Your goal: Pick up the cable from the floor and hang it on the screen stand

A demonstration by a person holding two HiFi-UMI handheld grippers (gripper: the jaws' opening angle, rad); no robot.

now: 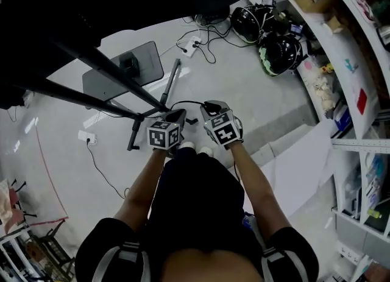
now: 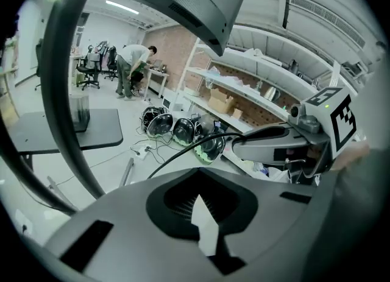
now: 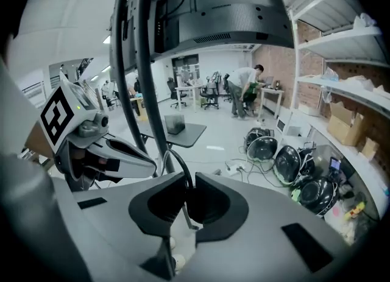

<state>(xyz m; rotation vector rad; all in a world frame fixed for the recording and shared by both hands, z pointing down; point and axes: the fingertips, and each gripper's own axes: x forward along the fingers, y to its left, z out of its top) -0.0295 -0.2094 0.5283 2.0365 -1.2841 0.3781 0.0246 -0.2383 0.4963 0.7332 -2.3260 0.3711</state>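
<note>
From the head view, the left gripper (image 1: 177, 115) and right gripper (image 1: 210, 108) sit close together, just in front of the person's feet. The cable (image 1: 189, 102) bows up in a short arc between their tips, well clear of the floor (image 1: 256, 86). Holding it at two points probably keeps the slack tidy for draping over the stand (image 1: 100, 64), whose dark poles cross just left of the grippers; its flat base (image 1: 143, 61) rests on the floor beyond. The floor is pale and smooth, with loose wires and helmets (image 1: 274, 43) lying by the shelves (image 1: 341, 49) on the right. In the left gripper view, the jaws are pressed together. The cable runs from the right gripper and goes out of sight behind their tip, so a pinch there is a judgement from the arc, not something seen. The screen (image 2: 207, 0) hangs overhead, and a person (image 2: 131, 67) bends at a bench (image 2: 152, 75) far off. In the right gripper view, the jaws pinch the cable, which loops up out of the seam towards the left gripper. A stand pole rises just beyond, near enough that the hang looks only a short reach away.
</note>
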